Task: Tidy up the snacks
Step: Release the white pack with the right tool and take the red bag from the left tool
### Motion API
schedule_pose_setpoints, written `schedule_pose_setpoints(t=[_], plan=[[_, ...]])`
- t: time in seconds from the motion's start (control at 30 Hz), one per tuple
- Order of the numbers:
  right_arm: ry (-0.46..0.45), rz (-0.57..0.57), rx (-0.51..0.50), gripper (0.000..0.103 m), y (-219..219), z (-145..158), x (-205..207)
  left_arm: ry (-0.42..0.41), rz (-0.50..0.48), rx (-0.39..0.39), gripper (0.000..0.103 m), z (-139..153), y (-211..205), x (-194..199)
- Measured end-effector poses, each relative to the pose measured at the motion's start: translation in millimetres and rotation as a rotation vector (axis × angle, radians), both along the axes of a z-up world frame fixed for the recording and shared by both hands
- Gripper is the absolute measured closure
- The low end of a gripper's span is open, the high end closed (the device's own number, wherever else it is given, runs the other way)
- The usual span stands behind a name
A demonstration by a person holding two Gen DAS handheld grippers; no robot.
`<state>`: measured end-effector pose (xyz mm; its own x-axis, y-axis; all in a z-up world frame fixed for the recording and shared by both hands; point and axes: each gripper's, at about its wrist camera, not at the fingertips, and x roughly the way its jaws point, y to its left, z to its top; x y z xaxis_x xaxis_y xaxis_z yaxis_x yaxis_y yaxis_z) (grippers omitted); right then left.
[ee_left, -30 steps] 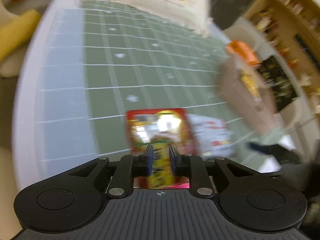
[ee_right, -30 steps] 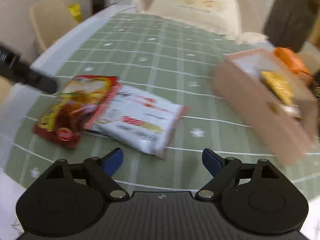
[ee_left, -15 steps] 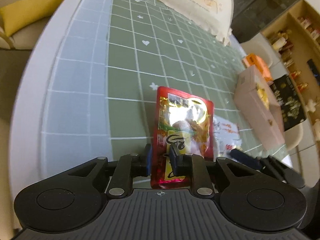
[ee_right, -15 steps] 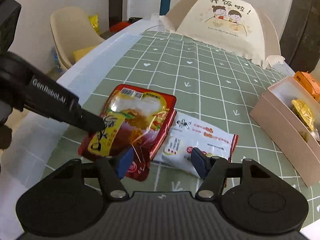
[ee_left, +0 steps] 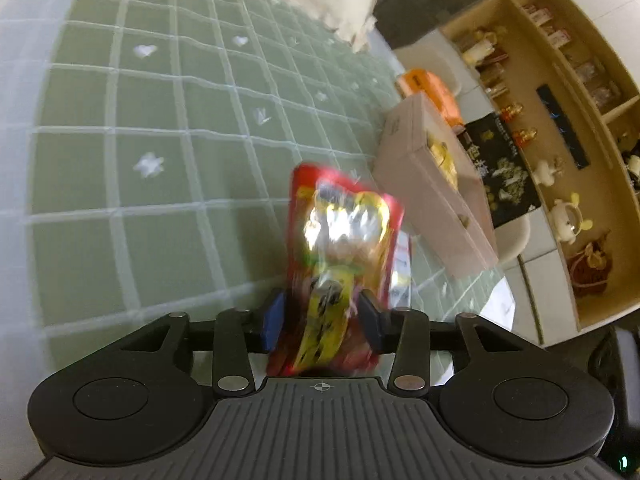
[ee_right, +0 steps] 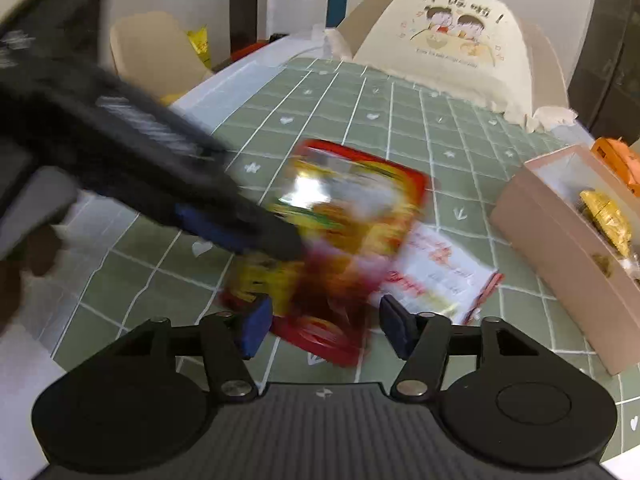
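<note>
A red and yellow snack packet [ee_left: 344, 232] [ee_right: 352, 200], blurred, lies partly over a white snack packet [ee_right: 436, 276] [ee_left: 402, 272] on the green checked tablecloth [ee_right: 400, 120]. My left gripper [ee_left: 322, 320] has the red packet's near end between its blue pads; its jaws are opening and the pads stand a little off the packet. In the right wrist view the left gripper [ee_right: 288, 240] reaches in from the left. My right gripper [ee_right: 324, 326] is closing, its pads on either side of the red packet's lower end without touching it.
An open pink box [ee_right: 560, 248] [ee_left: 424, 200] stands at the right with a gold snack [ee_right: 604, 216] inside, and an orange packet [ee_right: 616, 160] sits behind it. A cream food cover [ee_right: 452, 40] stands at the table's far end. Chairs stand beyond the left edge and shelves to the right.
The left jaws have spread apart from their tight pinch on the red packet, and that gripper has sunk lower. The right jaws have narrowed and come in around the packet's near end.
</note>
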<state>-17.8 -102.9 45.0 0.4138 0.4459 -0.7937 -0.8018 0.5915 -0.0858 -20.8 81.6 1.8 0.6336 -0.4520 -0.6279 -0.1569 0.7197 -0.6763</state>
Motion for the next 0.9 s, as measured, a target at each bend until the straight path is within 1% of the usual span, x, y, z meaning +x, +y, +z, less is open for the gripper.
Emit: schedule_pose_setpoints(t=[0.03,0.07,0.1,0.17,0.2,0.23,0.27,0.3,0.33,0.4,0.43,0.53,0.57,0.6,0.63,0.67,0.73,0.77,0.83,0.9], plan=[[0.007,-0.009,0.001,0.044,-1,-1,1,-0.010,0.001,0.016,0.058,0,-4,5],[0.014,-0.019,0.004,0.044,-3,-2,1,-0.015,0.005,0.035,0.062,1,-7,9],[0.023,-0.033,0.003,0.044,-6,-2,3,-0.013,0.005,0.040,0.063,1,-10,13],[0.044,-0.057,0.002,0.044,-15,1,5,-0.006,-0.007,0.019,0.066,-1,-14,18],[0.051,-0.076,0.007,0.044,-20,4,6,-0.002,-0.019,0.016,0.074,-2,-15,17],[0.056,-0.103,0.015,0.043,-27,8,7,0.004,-0.030,0.013,0.077,-3,-16,16],[0.064,-0.132,0.023,0.038,-34,12,10,0.012,-0.038,-0.009,0.079,-5,-17,14],[0.076,-0.166,0.036,0.029,-40,15,13,0.022,-0.042,-0.037,0.079,-8,-17,12],[0.091,-0.200,0.051,0.025,-46,16,17,0.035,-0.057,-0.074,0.079,-11,-18,11],[0.145,-0.272,0.083,0.023,-54,16,27,0.048,-0.089,-0.114,0.079,-11,-20,8],[0.172,-0.294,0.090,0.023,-56,14,32,0.044,-0.088,-0.102,0.079,-7,-20,6],[0.236,-0.344,0.102,0.023,-53,6,41,-0.004,-0.037,0.016,0.079,16,-8,-3],[0.237,-0.357,0.104,0.017,-48,3,42,-0.017,-0.017,0.076,0.078,24,-2,-4],[0.223,-0.363,0.097,0.012,-39,2,42,-0.021,-0.006,0.124,0.078,31,4,-3],[0.207,-0.363,0.071,0.010,-28,0,41,-0.019,-0.005,0.160,0.078,35,8,-1],[0.168,-0.358,0.026,0.010,-13,-4,39,-0.011,-0.011,0.199,0.078,39,10,3],[0.104,-0.311,-0.034,0.017,9,-7,29,-0.005,-0.045,0.293,0.078,45,7,12],[0.097,-0.277,-0.030,0.025,13,-7,24,-0.009,-0.080,0.358,0.078,48,1,17],[0.129,-0.189,-0.035,0.026,14,-3,12,-0.021,-0.155,0.472,0.078,51,-13,29],[0.114,-0.166,-0.059,0.026,9,-2,4,-0.054,-0.245,0.571,0.078,54,-33,43]])
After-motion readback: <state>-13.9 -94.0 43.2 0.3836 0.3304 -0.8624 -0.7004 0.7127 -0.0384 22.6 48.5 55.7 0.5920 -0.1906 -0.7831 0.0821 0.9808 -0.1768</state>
